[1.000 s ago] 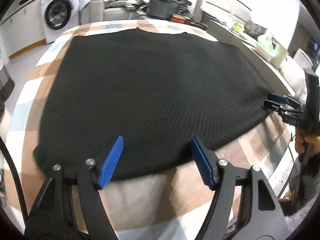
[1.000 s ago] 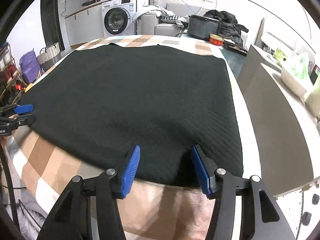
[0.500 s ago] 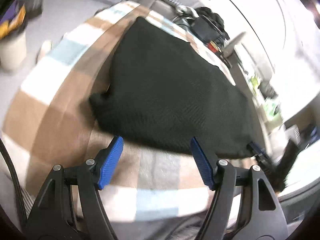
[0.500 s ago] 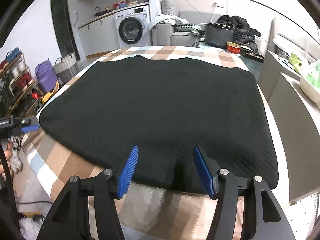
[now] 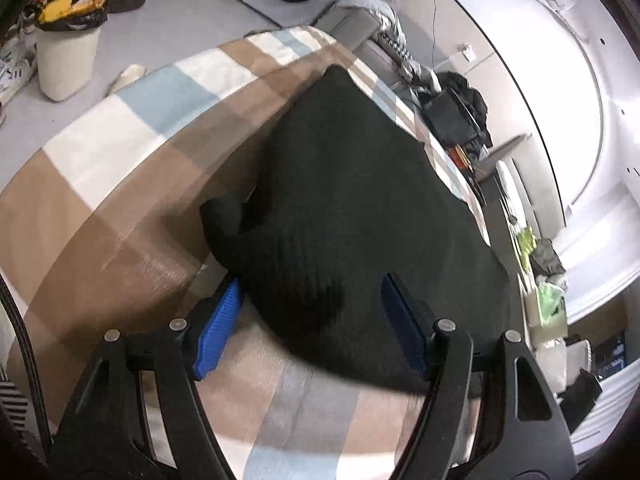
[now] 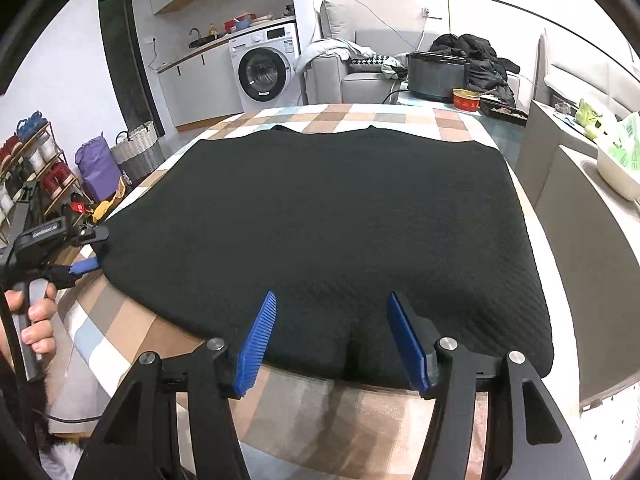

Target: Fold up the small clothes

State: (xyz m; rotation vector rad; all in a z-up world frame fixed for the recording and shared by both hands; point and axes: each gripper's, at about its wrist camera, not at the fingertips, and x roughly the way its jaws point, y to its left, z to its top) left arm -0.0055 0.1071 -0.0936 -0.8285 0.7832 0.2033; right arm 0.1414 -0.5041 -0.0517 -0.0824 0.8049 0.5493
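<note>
Both grippers, left and right, gape around the garment's near hem; closing shallow could slip off.

Setting: lived-in home, open kitchen-living room. Washer under a counter with sink; grey sofa just right of washer; shoe rack and baskets left of it.

Matt black textured knit garment lies on smooth checked cloth table cover.
</note>
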